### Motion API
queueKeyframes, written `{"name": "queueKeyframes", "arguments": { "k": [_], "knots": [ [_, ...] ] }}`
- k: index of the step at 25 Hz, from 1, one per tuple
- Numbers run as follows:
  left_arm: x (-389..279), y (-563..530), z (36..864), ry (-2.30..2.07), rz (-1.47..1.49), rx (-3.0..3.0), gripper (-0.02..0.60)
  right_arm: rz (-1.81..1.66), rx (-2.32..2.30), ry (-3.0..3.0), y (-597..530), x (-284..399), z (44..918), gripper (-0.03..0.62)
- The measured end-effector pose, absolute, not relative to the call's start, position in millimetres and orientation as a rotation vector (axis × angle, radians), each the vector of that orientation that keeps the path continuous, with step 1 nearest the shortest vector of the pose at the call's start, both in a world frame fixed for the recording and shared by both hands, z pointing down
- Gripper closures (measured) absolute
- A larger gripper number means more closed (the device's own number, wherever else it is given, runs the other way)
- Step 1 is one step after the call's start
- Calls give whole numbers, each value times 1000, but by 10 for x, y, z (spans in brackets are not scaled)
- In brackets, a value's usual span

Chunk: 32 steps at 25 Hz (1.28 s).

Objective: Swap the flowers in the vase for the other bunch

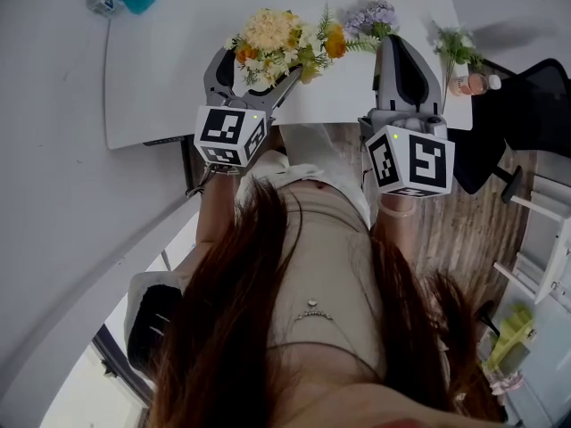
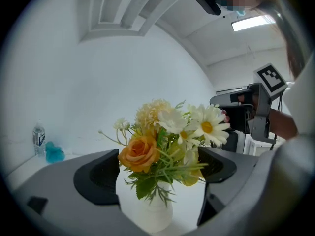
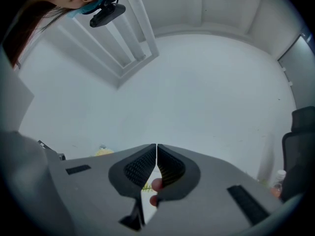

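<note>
the left gripper (image 2: 158,155) stands wide open around the flowers (image 2: 140,154) in the vase (image 2: 152,213), not pressing on them. the right gripper (image 3: 156,156) is clenched shut, empty.

1. A white table (image 1: 169,69) with a plain matt top fills the upper part of the head view. Its near edge is straight and its near left corner is rounded.
2. Below the table's near edge lies a floor (image 1: 455,230) of brownish wood-look planks.
3. At the table's right end stands a black office chair (image 1: 535,114), close against the table's corner.
4. Past the chair, farther from the table on that same side, is a white open rack (image 1: 546,248).
5. Behind the table's far side rises a bare white wall (image 2: 123,77).
6. Above the table the white ceiling has a stepped recess (image 2: 123,9).
7. A long strip light (image 2: 252,22) glows in the ceiling, toward the table's right end.
</note>
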<state>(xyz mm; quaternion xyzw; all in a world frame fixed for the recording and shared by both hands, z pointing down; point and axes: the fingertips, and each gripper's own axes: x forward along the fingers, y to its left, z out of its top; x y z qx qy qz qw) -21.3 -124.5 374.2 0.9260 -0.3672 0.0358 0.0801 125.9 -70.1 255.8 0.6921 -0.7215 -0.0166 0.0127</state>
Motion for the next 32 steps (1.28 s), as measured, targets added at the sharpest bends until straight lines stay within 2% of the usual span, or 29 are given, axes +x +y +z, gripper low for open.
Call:
{"name": "queueKeyframes", "arguments": {
  "k": [7, 8, 10, 12, 17, 20, 24, 32],
  "knots": [
    [-150, -1265, 3742, -1112, 157, 2794, 114, -32, 2189, -2220, -666, 1402, 2600, 566],
    [-164, -1272, 3736, -1129, 158, 2794, 140, -30, 2193, -2217, -660, 1414, 2606, 566],
    [-213, -1287, 3715, -1184, 145, 2782, 252, -28, 2200, -2212, -649, 1437, 2612, 566],
    [-253, -1293, 3707, -1222, 134, 2768, 315, -27, 2207, -2208, -634, 1456, 2615, 566],
    [-292, -1257, 3701, -1239, 136, 2771, 369, -33, 2216, -2208, -614, 1447, 2605, 566],
    [-325, -1244, 3661, -1288, 124, 2772, 450, -38, 2216, -2216, -620, 1437, 2586, 566],
    [-384, -1225, 3623, -1328, 87, 2760, 496, -48, 2207, -2222, -598, 1399, 2572, 566],
    [-419, -1165, 3558, -1285, -61, 2729, 543, -65, 2218, -2220, -524, 1372, 2556, 566]
  ]
}}
